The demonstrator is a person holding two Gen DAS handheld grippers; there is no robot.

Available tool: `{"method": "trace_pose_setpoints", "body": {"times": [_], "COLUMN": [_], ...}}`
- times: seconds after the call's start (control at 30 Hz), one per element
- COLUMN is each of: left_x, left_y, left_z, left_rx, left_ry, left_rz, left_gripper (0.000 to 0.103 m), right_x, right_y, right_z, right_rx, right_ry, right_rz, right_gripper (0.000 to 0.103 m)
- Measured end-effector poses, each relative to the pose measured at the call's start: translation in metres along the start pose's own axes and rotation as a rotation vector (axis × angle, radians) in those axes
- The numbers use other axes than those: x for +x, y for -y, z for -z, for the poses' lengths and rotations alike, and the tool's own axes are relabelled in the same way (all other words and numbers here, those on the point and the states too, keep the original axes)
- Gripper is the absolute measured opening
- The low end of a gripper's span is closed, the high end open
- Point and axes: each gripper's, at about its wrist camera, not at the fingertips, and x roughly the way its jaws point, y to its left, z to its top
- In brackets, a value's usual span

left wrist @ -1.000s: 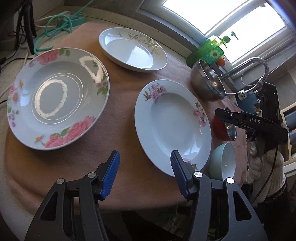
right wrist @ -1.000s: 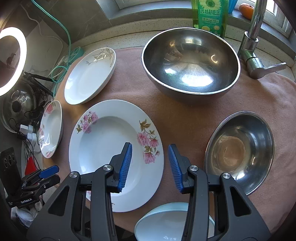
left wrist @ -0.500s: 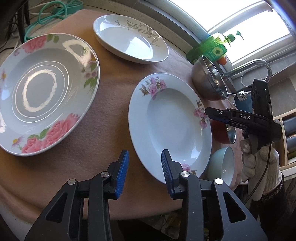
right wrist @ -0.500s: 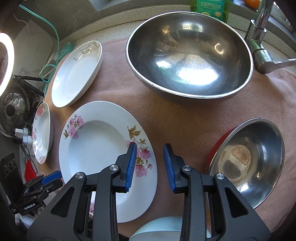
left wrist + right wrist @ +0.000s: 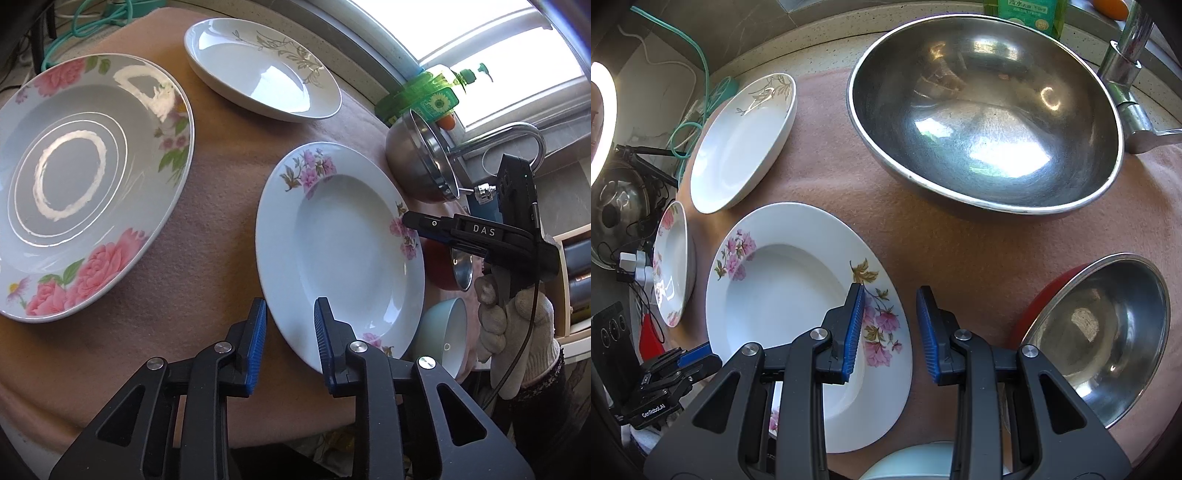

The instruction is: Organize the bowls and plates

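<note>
A pink felt-like cloth (image 5: 960,251) covers the worktop (image 5: 820,48), whose speckled stone edge shows along the far side. At the far right corner a chrome tap (image 5: 1126,74) rises beside the cloth, with a green soap bottle (image 5: 424,99) and an orange thing (image 5: 1110,6), perhaps a fruit, on the sill by the bright window (image 5: 498,37). Off the far left corner lie a teal hose (image 5: 701,99) and a white cable. Past the left edge glow a ring light (image 5: 602,118) and, lower, a white plug adapter (image 5: 631,264) among dark cords. A pale wooden rack (image 5: 570,288) stands right of the cloth.
</note>
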Motion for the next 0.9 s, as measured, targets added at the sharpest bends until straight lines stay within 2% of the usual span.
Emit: {"method": "trace_pose_setpoints", "body": {"times": [0.2, 0.67, 0.9], "left_x": [0.000, 0.003, 0.006], "left_y": [-0.002, 0.001, 0.001], "left_z": [0.000, 0.001, 0.000], "left_rx": [-0.001, 0.005, 0.002], "left_ry": [-0.001, -0.004, -0.008], "left_rz": [0.003, -0.001, 0.002], "left_gripper": [0.024, 0.024, 0.024], "right_x": [0.003, 0.003, 0.005], "right_y": [-0.007, -0.024, -0.018], "right_z": [-0.003, -0.009, -0.013], "right_rx": [-0.024, -0.164, -0.163], "right_ry": [-0.001, 0.010, -0.020], "right_rz": [0.012, 0.111, 0.067], "right_gripper": [0.030, 0.030, 0.030]}}
